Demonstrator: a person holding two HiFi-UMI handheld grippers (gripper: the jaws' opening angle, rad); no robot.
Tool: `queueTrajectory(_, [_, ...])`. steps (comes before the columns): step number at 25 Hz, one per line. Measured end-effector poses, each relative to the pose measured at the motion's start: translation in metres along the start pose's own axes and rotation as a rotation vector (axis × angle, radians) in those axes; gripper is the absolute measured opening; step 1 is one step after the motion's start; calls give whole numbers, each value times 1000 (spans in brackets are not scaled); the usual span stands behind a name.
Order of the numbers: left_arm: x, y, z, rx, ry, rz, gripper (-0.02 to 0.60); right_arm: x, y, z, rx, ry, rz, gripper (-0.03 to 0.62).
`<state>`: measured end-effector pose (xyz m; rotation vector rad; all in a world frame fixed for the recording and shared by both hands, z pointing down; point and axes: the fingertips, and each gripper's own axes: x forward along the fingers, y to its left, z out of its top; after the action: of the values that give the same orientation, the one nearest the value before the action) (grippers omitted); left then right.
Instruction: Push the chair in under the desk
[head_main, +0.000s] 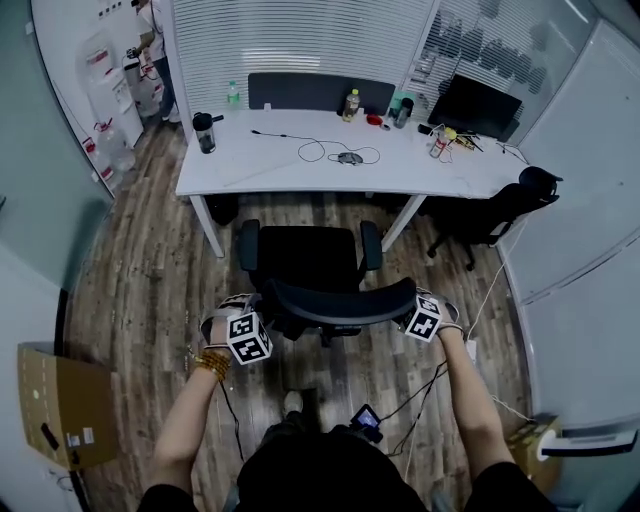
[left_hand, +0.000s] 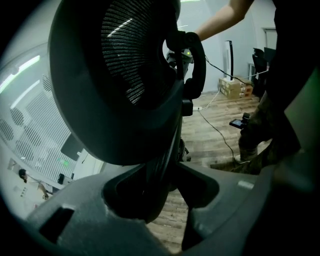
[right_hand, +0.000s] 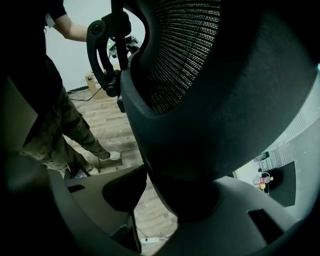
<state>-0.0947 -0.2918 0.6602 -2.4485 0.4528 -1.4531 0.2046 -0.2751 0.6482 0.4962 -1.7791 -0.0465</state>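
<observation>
**Q:** Jaw status?

**A:** I have the left gripper (left_hand: 160, 186) and right gripper (right_hand: 175, 196) both clamped on the backrest (head_main: 340, 303) rim. The chair (head_main: 310, 255) stands short of the desk (head_main: 280, 160).

**Q:** Hazards?

**A:** Uneven pushing could swivel it. The armrests (head_main: 248, 243) may strike the desk edge.

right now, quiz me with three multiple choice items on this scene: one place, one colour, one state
1. The held chair stands: A in front of the desk, B fully under it, C beside the cardboard box.
2. The desk top is: A white, B red, C green.
3. The left tongs and right tongs are: A empty, B clamped on the backrest, C holding bottles.
A, floor shows between seat and desk; A, the top reads white; B, each gripper view shows the backrest pinched.
</observation>
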Motion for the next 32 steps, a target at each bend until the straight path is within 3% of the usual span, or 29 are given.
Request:
queueTrajectory(12, [9, 19, -1, 5, 13, -35, 188, 6, -18, 7, 19, 10, 13, 189])
queueTrajectory(32, [33, 67, 6, -21, 41, -14, 195, 21, -69, 6, 11, 8, 1, 189])
